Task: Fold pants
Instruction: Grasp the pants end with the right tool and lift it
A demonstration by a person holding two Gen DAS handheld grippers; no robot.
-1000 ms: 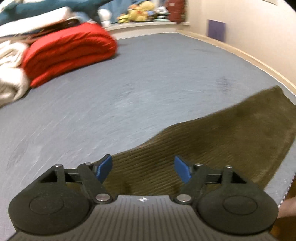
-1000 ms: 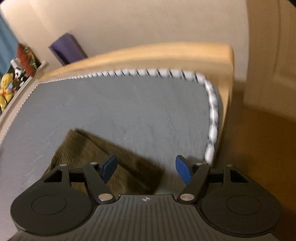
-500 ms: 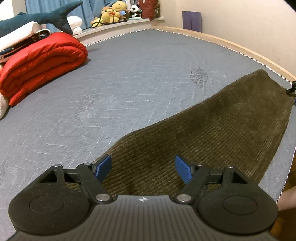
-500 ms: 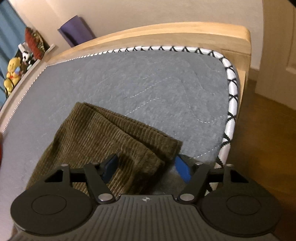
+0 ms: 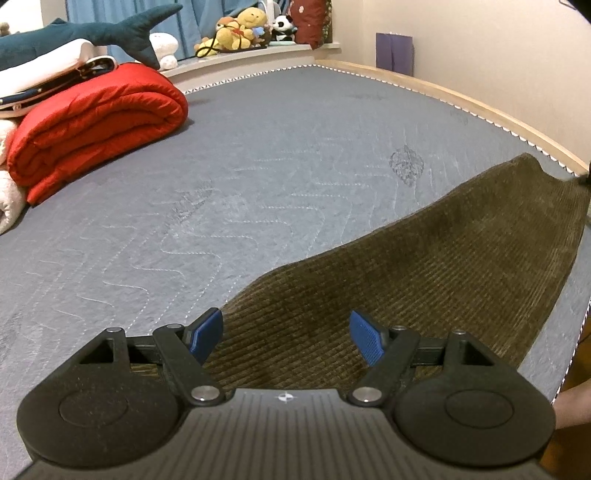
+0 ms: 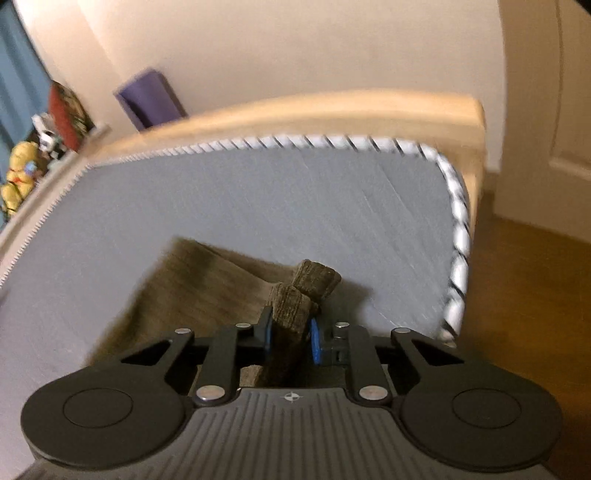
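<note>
Olive corduroy pants (image 5: 424, 280) spread flat on a grey quilted mattress (image 5: 258, 177), stretched from the near edge toward the far right corner by the wooden bed frame (image 5: 480, 107). Left hand-held gripper (image 5: 286, 330) released, blue fingers (image 5: 207, 328) wide apart just above the near end of the pants, one finger at the cloth's left edge, the other over the fabric. Right hand-held gripper (image 6: 290, 332) clenched on a bunched corner of the pants (image 6: 295, 295), the cloth pinched between the pads and sticking up beyond them, near the mattress corner with its black-and-white piping (image 6: 458, 236); view somewhat blurred. Folded red blanket (image 5: 96, 122) well apart at the far left, white bedding (image 5: 40, 66) and a plush shark (image 5: 92, 33) stacked behind it. Stuffed toys (image 5: 240, 31) on the sill beyond the bed. Purple panel (image 5: 393, 53) against the wall.
</note>
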